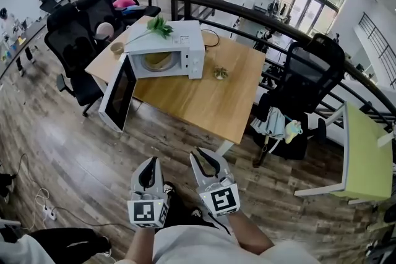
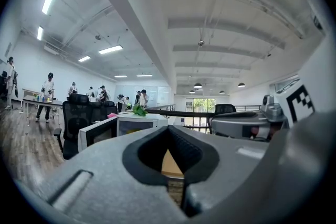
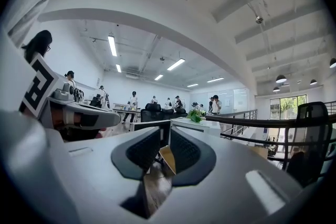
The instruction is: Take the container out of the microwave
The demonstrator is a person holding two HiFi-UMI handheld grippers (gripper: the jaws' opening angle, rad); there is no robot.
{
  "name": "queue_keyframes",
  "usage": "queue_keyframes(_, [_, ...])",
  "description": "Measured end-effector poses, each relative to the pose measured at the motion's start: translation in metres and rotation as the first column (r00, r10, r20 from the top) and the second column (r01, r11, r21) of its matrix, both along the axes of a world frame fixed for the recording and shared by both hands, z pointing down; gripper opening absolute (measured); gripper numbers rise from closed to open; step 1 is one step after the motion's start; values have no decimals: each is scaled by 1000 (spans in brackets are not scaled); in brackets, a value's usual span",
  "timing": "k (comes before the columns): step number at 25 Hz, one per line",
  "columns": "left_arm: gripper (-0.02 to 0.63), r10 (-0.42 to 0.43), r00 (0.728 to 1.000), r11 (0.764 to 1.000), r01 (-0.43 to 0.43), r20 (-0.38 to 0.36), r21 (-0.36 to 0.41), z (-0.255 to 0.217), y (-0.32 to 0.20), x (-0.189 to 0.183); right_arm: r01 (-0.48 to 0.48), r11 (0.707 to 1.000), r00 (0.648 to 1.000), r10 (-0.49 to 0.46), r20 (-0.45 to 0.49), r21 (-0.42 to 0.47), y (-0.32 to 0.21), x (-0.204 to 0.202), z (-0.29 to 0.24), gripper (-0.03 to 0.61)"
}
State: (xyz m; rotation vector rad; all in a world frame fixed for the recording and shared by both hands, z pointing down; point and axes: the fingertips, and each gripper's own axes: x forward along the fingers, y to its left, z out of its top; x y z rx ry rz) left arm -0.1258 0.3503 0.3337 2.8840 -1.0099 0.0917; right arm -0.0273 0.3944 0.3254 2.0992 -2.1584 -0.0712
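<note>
Far left in the head view, a bunch of black office chairs [image 1: 74, 40] is parked up against the tabletop [image 1: 204, 102]. Next over, the microwave door [image 1: 119, 93] is swung wide open, out past the tabletop's left edge. The white microwave [image 1: 185, 46] itself is sat on the wood near the back-left corner. The container [image 1: 156, 60] can be seen inside the open cavity, a pale yellowish thing that is well clear of both grippers. A leafy green sprig [image 1: 159, 26] is laid on the microwave's roof. Just right of the microwave, a small greenish item [image 1: 219, 73] is set on the wood, too small to be made out properly.

Down at the bottom, both grippers are held well apart from the tabletop, over the wooden floor [image 1: 74, 151]. The left gripper [image 1: 148, 162] is seen with its jaws brought together at the tips, nothing caught between them. The right gripper [image 1: 199, 154], just beside it, is parted by only a thin slit and is empty too. Way over on the right, a light green table [image 1: 368, 157] is stood past the railing [image 1: 278, 21].
</note>
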Motion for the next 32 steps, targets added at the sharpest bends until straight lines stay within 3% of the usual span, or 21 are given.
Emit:
queue_keyframes(20, [3,79,997,996,-80,-13,-50,17,-189,44,-52,995,999,51,-14,-80,-188,34,20,80])
queue_keyframes(32, [3,110,994,991,-112,-21,-75,25,-265,57,-91,989,996,90,-20,-115,-260,51,24,89])
